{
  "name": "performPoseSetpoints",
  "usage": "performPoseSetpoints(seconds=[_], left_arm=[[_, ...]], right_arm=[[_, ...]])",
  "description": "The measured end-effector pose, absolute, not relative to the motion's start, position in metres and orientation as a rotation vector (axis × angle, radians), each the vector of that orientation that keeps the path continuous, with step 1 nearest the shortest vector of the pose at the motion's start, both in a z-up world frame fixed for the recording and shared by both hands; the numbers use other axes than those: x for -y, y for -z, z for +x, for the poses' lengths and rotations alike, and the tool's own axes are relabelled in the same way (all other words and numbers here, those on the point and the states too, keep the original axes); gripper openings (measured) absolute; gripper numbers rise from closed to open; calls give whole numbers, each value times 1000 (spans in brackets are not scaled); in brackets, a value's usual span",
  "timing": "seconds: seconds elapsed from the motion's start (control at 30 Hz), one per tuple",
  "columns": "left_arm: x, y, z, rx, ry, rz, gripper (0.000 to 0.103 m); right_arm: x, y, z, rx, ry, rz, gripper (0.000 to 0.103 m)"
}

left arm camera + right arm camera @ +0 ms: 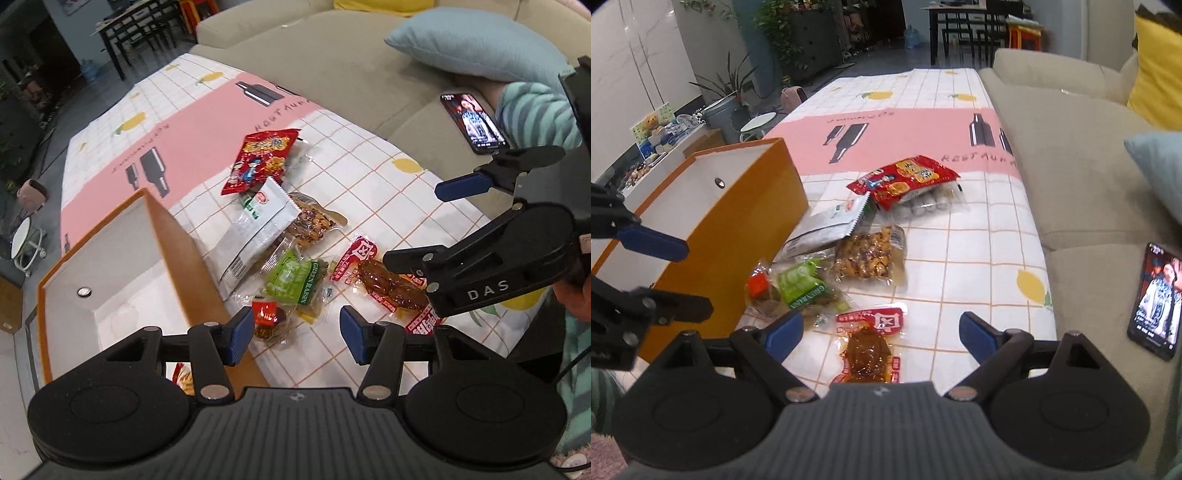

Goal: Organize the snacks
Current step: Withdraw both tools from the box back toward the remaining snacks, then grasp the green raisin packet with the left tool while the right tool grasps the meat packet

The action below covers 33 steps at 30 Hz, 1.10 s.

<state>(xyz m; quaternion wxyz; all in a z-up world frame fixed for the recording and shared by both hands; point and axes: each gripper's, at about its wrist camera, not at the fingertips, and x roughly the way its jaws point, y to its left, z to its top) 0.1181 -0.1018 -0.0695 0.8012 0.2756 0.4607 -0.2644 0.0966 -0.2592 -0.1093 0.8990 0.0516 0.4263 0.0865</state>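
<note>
On the surface (979,251), beside the orange box (177,236), the snacks lie in a loose heap: red bag (264,160), white pouch (258,236), nut pack (866,256), green raisin pack (295,282). Left claw (297,334) hangs with fingers apart over the green pack, empty. Right claw (881,334), likewise spread and empty, sits over the braised-meat packet (868,345), apparently lined up to grasp it for boxing
</note>
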Motion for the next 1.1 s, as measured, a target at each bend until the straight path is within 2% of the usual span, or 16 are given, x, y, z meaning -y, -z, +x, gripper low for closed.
performPoseSetpoints(seconds=[0.33, 0.63, 0.67, 0.77, 1.1], left_arm=[[116, 97, 141, -1013, 664, 642, 63], [121, 124, 159, -1018, 674, 743, 63], [122, 126, 162, -1025, 679, 741, 64], [127, 132, 171, -1041, 695, 736, 77], [137, 157, 191, -1118, 656, 778, 77]], right_arm=[[283, 125, 101, -938, -155, 210, 88], [268, 139, 106, -1012, -175, 135, 88], [266, 142, 107, -1024, -181, 123, 88], [257, 148, 109, -1045, -189, 70, 88], [246, 169, 127, -1084, -191, 27, 88]])
